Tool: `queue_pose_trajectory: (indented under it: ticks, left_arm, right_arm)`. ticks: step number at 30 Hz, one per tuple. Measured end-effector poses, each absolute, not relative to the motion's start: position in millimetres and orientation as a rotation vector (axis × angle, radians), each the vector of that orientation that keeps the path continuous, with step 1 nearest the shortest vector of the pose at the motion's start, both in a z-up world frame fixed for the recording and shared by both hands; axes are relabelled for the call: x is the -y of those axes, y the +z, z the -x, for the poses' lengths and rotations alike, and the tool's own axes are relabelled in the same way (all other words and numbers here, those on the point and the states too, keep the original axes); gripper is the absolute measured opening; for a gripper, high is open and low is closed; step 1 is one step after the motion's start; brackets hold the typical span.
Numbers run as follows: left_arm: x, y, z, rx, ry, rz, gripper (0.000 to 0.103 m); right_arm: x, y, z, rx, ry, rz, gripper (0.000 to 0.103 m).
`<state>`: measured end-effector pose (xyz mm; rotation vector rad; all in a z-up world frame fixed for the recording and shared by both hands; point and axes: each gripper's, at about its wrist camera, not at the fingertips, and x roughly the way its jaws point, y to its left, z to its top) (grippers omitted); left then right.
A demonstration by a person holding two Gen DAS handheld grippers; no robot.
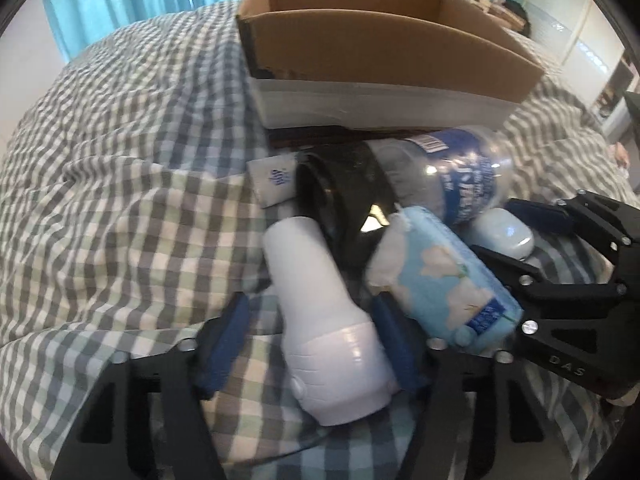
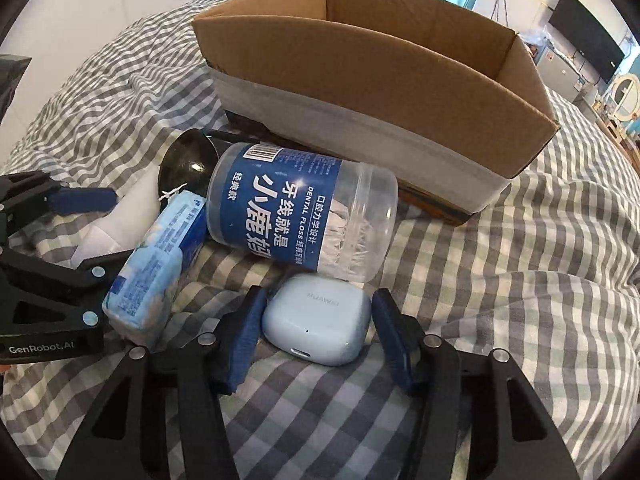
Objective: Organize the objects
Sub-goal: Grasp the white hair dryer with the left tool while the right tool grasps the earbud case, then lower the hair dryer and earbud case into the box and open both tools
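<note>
A pile of objects lies on a checked bedspread before an open cardboard box (image 1: 384,44) (image 2: 372,80). My left gripper (image 1: 308,340) is open around a white hair-dryer-like device (image 1: 324,320), its pads near but not pressing. My right gripper (image 2: 316,328) is open around a pale blue earbud case (image 2: 316,316), which also shows in the left wrist view (image 1: 506,232). A dental floss jar (image 2: 296,216) (image 1: 460,176) lies on its side. A blue tissue pack (image 1: 436,280) (image 2: 156,264) lies between the two grippers. A black round object (image 1: 340,196) (image 2: 188,164) lies behind.
The checked bedspread (image 1: 120,200) (image 2: 520,280) is wrinkled and soft. A small white packet (image 1: 272,180) lies by the black object. Blue curtains hang behind the bed. A dark screen (image 2: 588,44) and a mirror stand at the far right.
</note>
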<state>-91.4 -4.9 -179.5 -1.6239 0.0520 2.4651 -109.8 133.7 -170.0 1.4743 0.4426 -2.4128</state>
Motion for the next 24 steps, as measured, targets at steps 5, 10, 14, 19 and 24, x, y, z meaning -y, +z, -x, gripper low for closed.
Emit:
queue_pose_trajectory:
  ticks: [5, 10, 14, 19, 24]
  left_arm:
    - [3.1, -172.9, 84.7, -0.037, 2.449, 1.613, 0.048]
    - [2.8, -159.1, 74.0, -0.049, 2.485, 1.579, 0.045]
    - [0.7, -146.9, 64.1, -0.058, 2.51, 1.543, 0.045]
    - [2.4, -132.0, 50.5, -0.054, 2.537, 1.495, 0.044]
    - [2.0, -113.9, 43.3, -0.057, 2.561, 1.44, 0.044]
  right_arm:
    - [-136.9, -163.6, 101.5, -0.425, -2.433, -1.457, 0.055]
    - [-139.2, -150.9, 90.9, -0.397, -2.459, -1.425, 0.055]
    - [-140.6, -138.7, 79.9, -0.416, -2.49, -1.391, 0.055]
    - [-141.4, -122.1, 69.6, -0.418, -2.528, -1.336, 0.055]
    - [-149.9, -100.7, 57.4, -0.405, -2.579, -1.284, 0.055]
